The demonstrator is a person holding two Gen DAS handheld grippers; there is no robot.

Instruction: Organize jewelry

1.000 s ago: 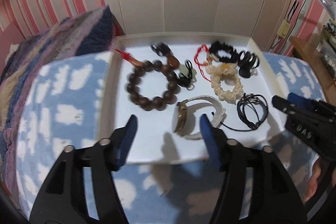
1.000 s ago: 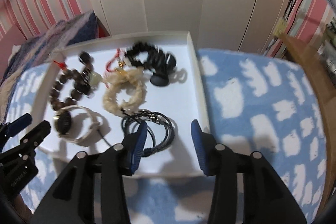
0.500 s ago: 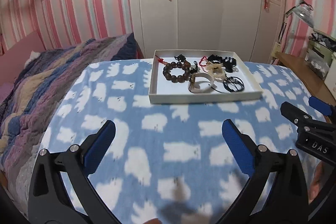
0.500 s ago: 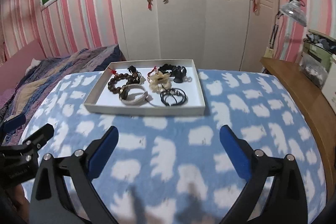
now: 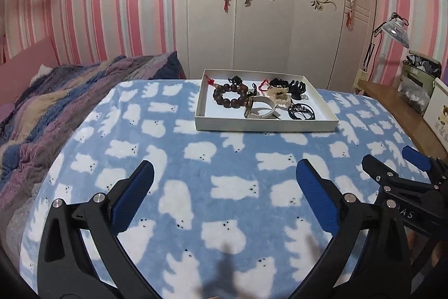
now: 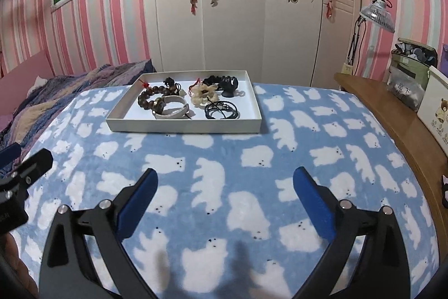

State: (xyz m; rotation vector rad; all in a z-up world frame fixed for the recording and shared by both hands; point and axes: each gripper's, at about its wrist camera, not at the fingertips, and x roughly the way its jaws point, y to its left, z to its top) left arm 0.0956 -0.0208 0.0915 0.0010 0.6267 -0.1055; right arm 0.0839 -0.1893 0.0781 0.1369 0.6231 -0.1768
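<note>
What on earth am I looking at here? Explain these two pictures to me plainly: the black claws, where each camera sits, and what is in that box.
No robot: a person holds a two-finger gripper in each hand, with a camera on each looking forward. One picture looks along the left gripper, the other along the right gripper. Both are open and hold nothing. Ahead, on a blue blanket, sits a white tray with a wooden bead bracelet, a watch, a cream scrunchie, black cords and a black hair claw.

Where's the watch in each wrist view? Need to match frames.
Left wrist: watch right of centre, upper middle, at the tray's front, right of the bead bracelet.
Right wrist: watch left of centre, tray front.
Shared landmark: black cord coil to its right.
</note>
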